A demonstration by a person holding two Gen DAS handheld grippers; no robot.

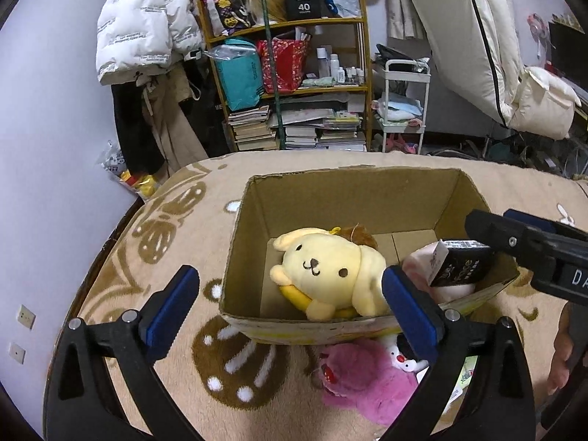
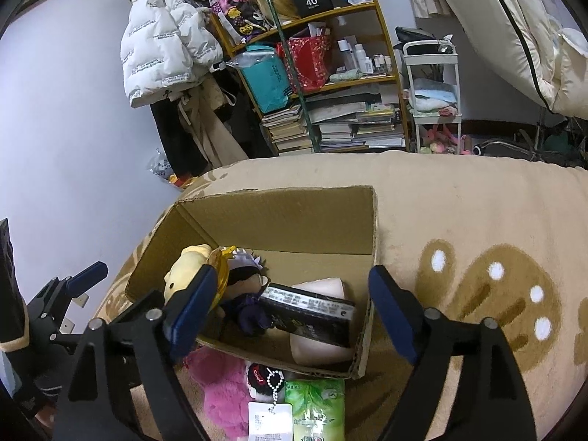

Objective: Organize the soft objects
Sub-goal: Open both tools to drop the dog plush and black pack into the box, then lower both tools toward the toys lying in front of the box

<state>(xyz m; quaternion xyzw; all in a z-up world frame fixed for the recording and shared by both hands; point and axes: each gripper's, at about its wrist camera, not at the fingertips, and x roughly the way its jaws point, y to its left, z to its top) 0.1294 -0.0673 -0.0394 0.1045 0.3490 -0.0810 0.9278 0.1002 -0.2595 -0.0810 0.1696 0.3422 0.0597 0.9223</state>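
Observation:
An open cardboard box stands on a beige blanket. In it lie a yellow dog plush, a dark-haired doll, a pale pink soft item and a black tagged pack. A pink plush and a small black-and-white plush lie outside the box's near wall. My left gripper is open and empty over the box's near left corner. My right gripper is open and empty above the box's right part; it also shows in the left wrist view.
A green packet and a white tag lie by the pink plush. The blanket spreads wide to the right. Behind stand a cluttered yellow shelf, hanging coats, a white cart and bedding.

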